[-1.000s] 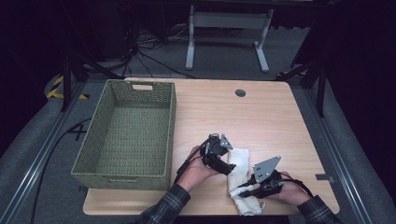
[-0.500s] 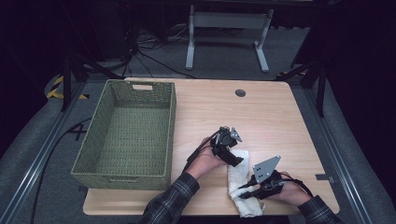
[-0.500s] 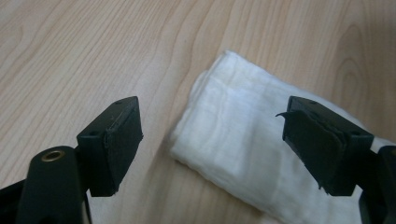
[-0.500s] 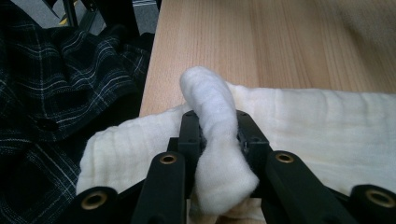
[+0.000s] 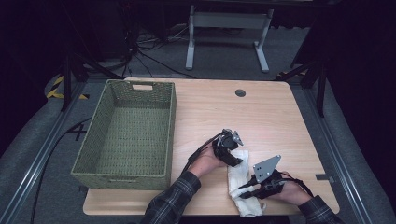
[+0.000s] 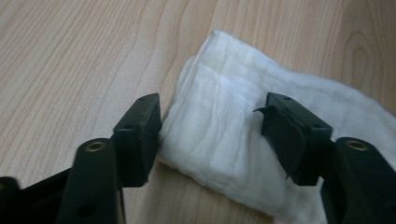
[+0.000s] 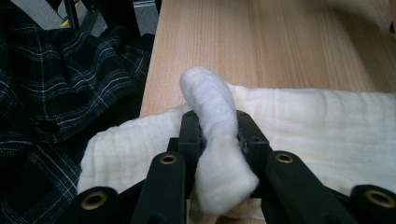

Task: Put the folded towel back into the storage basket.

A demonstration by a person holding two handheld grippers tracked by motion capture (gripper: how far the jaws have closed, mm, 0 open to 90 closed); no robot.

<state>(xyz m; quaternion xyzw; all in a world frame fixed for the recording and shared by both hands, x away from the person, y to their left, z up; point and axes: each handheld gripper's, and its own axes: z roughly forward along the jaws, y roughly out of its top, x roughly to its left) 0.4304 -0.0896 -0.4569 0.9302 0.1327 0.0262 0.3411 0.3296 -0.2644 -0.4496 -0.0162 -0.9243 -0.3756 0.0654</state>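
From the high view, a folded white cloth [image 5: 243, 179] lies on the wooden table [image 5: 271, 116] near its front edge, to the right of a green woven basket [image 5: 126, 133]. The left gripper [image 5: 233, 160] rests at the cloth's far end, and the right gripper [image 5: 243, 190] sits over its near end. Compared with the picture from a second ago, the left gripper has shifted rightward and lower onto the cloth's far corner, while the right gripper has kept its place. In the left gripper view, the left gripper [image 6: 212, 128] has its jaws straddling a corner of the cloth [image 6: 219, 135]; they have just been closing, yet gaps remain on the right side, so the pads are not yet pressing. If they close this shallowly, they may catch only the top layer, and the fold would fall open when lifted. In the right gripper view, the right gripper [image 7: 218, 133] is clamped on a bunched ridge of the cloth [image 7: 327, 121], beside a plaid sleeve [image 7: 56, 84]. The pinch is narrow, so a pull from the other end could drag the fabric free or tug it off the table edge.
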